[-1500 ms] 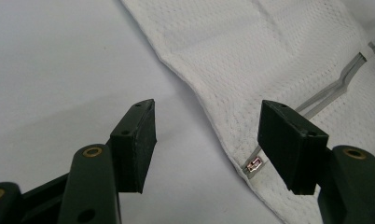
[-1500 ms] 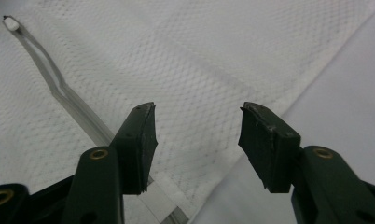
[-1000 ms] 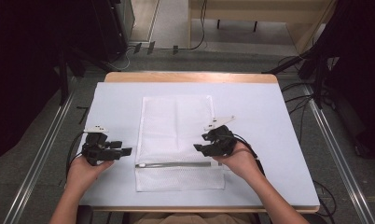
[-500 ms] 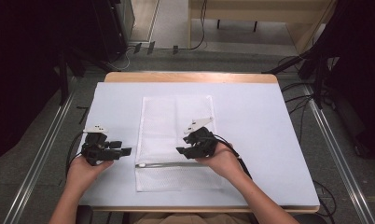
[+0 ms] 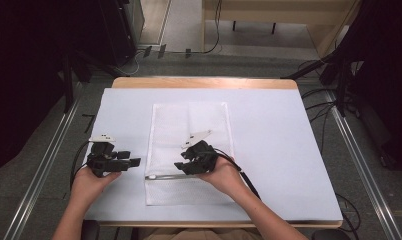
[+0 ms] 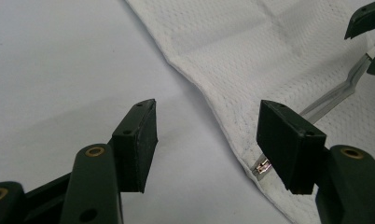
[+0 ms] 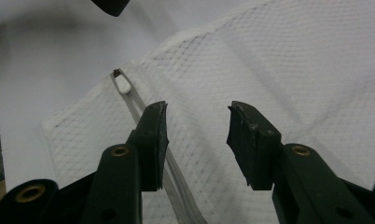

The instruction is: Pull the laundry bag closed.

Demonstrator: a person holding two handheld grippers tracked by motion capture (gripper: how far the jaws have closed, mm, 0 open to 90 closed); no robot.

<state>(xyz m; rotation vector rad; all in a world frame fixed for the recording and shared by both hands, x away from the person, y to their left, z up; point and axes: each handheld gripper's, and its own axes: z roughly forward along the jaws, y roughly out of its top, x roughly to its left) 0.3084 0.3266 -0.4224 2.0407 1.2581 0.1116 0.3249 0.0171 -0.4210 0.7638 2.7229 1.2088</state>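
A white mesh bag (image 5: pixel 189 127) lies flat in the middle of the table, with its zipper (image 5: pixel 161 176) running across near the front end. My right gripper (image 5: pixel 181 167) hovers over the bag just above the zipper. Its jaws have just been closing and stand partly open (image 7: pixel 197 121), with only mesh under the gap. The white zipper pull (image 7: pixel 123 85) lies ahead of them at the bag's edge. My left gripper (image 5: pixel 134 161) rests left of the bag, open (image 6: pixel 209 126), its far jaw beside the zipper's metal end (image 6: pixel 261 166).
A white cover (image 5: pixel 289 150) spreads over the wooden table (image 5: pixel 204 83). Metal rails (image 5: pixel 364 160) run along both sides, and cables (image 5: pixel 319 107) lie on the floor. Dark equipment stands beyond the far-left corner.
My right gripper has slid left across the bag from its right edge to over the zipper, and its jaws have narrowed. The left gripper has stayed put.
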